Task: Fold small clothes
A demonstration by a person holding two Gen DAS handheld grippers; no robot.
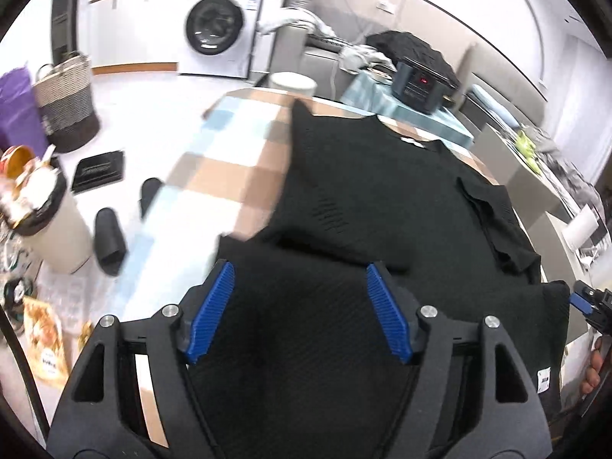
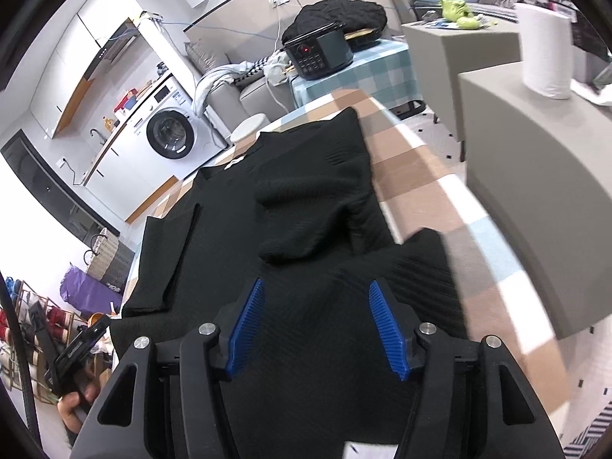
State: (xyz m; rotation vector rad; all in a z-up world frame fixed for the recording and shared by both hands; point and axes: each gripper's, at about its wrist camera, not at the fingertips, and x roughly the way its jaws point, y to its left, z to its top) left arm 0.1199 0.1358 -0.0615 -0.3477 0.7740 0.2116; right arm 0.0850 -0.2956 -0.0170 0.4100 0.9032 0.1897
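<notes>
A black knit sweater (image 1: 375, 176) lies flat on a table with a checked cloth (image 1: 229, 160), collar at the far end and both sleeves folded in over the body. My left gripper (image 1: 300, 269) hovers open over the near hem on the sweater's left side, with only flat cloth below its blue pads (image 1: 214, 306). My right gripper (image 2: 317, 285) stands open above the same sweater (image 2: 306, 191) near its hem on the right side, pads apart with nothing pinched. Each gripper appears at the edge of the other's view: the right gripper (image 1: 589, 306) and the left gripper (image 2: 76, 348).
Beyond the table stand a white stool (image 1: 292, 82), a small table with a dark cooker (image 1: 420, 84) and a washing machine (image 1: 214, 26). On the floor to the left are a woven basket (image 1: 67, 103), a bin (image 1: 46, 214) and slippers (image 1: 109, 241). A grey cabinet with a paper roll (image 2: 545, 49) flanks the right.
</notes>
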